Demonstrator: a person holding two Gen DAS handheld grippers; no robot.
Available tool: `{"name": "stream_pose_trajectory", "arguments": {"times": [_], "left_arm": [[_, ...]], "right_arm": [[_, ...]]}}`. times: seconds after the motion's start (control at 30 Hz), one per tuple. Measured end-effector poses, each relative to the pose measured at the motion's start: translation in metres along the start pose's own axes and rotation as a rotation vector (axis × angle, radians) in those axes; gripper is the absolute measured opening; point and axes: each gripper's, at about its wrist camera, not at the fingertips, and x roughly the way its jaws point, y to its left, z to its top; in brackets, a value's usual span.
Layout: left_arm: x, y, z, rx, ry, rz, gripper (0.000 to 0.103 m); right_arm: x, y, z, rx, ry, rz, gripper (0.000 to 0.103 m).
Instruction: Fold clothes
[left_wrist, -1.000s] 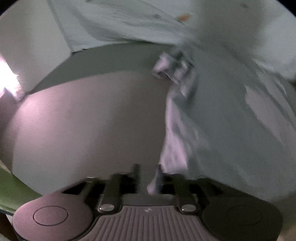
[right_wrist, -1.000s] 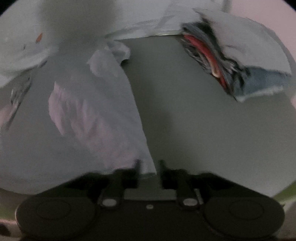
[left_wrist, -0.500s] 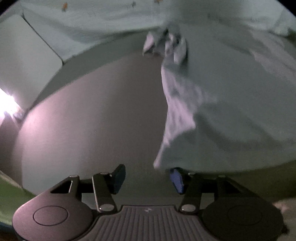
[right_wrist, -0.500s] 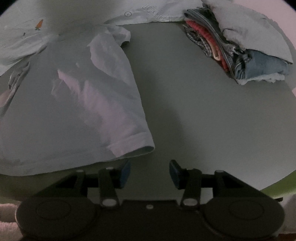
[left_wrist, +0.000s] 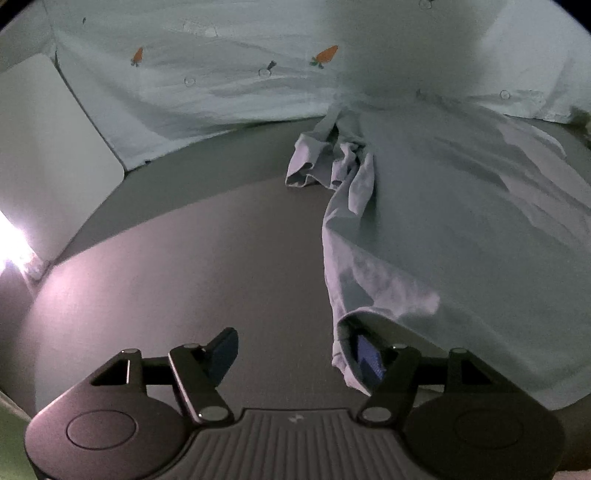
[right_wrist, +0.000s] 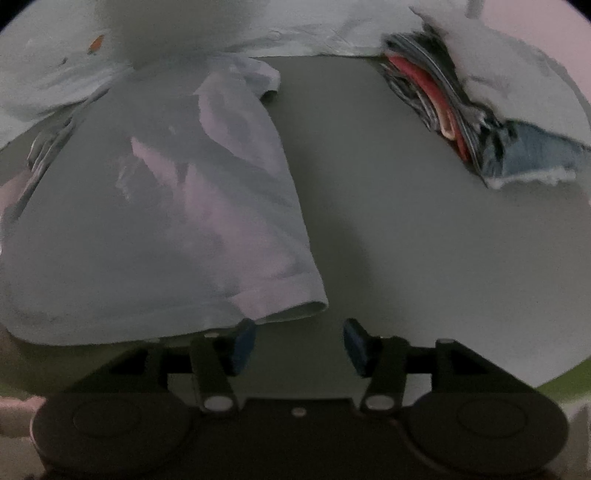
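Left wrist view: shirt (left_wrist: 461, 229) spread flat on the table (left_wrist: 184, 266), filling the right half. Its bunched sleeve (left_wrist: 328, 162) lies at the far left edge of the garment. Patterned sheet (left_wrist: 221, 85) runs along the back, behind the shirt. Near hem corner sits just beside the left gripper (left_wrist: 297, 352), at its right finger.

Right wrist view: shirt (right_wrist: 155, 221) to the left, stack of folded clothes (right_wrist: 472, 110) at far right, bare table (right_wrist: 388, 221) between them. Right gripper (right_wrist: 299, 341) just before the hem corner.

Dim grey table (left_wrist: 192, 266), carrot-print sheet (left_wrist: 221, 85)
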Motion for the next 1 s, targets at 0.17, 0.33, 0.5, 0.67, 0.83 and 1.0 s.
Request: {"name": "stream_pose_trajectory", "arguments": {"times": [0.17,0.33,0.5,0.67,0.83,1.0], "left_arm": [[0.01,0.004,-0.013,-0.059,0.083,-0.031,0.085],[0.016,-0.002,-0.022,-0.049,0.091,0.034,0.085],[0.002,0.005,-0.011,-0.05,-0.035,0.163,0.085],[-0.017,0.013,0.013,-0.012,-0.127,0.168,0.085],[-0.028,0.009,0.034,0.052,-0.201,0.149,0.085],[-0.031,0.005,0.037,0.131,-0.246,0.151,0.085]], "right_arm": [[0.002,0.007,-0.004,-0.045,-0.007,-0.027,0.062],[0.005,0.023,-0.016,-0.128,-0.009,-0.07,0.062],[-0.001,0.027,-0.015,-0.098,-0.052,-0.065,0.065],[-0.021,0.064,-0.002,-0.203,-0.152,0.007,0.066],[-0.045,0.132,0.012,-0.437,-0.256,0.163,0.074],[-0.034,0.188,0.011,-0.629,-0.272,0.25,0.075]]}}
